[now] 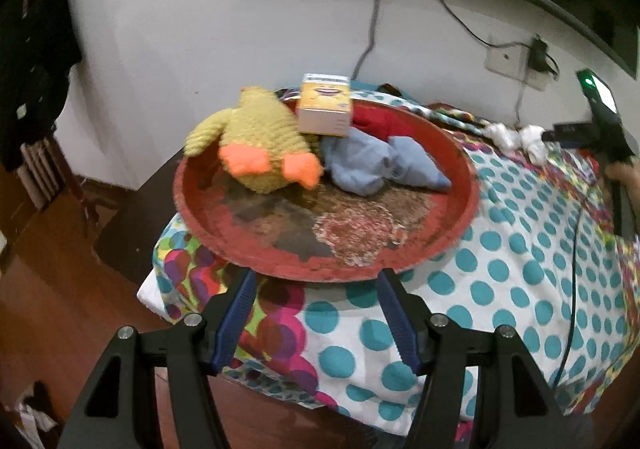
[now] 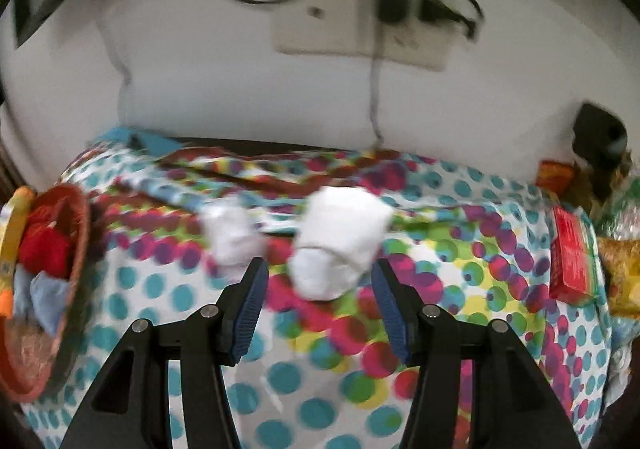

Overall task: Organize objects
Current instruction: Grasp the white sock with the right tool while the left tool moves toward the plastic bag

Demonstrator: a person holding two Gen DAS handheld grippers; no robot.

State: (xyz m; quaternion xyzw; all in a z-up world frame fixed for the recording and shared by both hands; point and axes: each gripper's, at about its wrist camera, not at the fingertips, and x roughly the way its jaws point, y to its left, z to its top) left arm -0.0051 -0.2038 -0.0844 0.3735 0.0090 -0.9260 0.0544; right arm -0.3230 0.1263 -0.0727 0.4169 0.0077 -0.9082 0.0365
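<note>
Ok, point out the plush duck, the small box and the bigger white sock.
plush duck (image 1: 260,129), left wrist view, its belly.
small box (image 1: 325,105), left wrist view, front face.
white sock (image 2: 340,241), right wrist view, its middle.

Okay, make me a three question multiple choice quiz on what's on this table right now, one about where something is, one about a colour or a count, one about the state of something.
1. Where does the small yellow box sit?
A. in the red tray, behind the blue cloth
B. on the floor
C. between the left gripper's fingers

2. How many white bundles lie on the dotted cloth ahead of the right gripper?
A. none
B. two
C. five

3. What is the state of the left gripper?
A. shut on the plush duck
B. shut on the tray rim
C. open and empty

Answers: 1 A, the box stands at the back of the red tray beside the plush duck and behind the blue cloth. 2 B, a smaller white bundle and a larger white bundle show. 3 C, its fingers stand apart with nothing between them.
</note>
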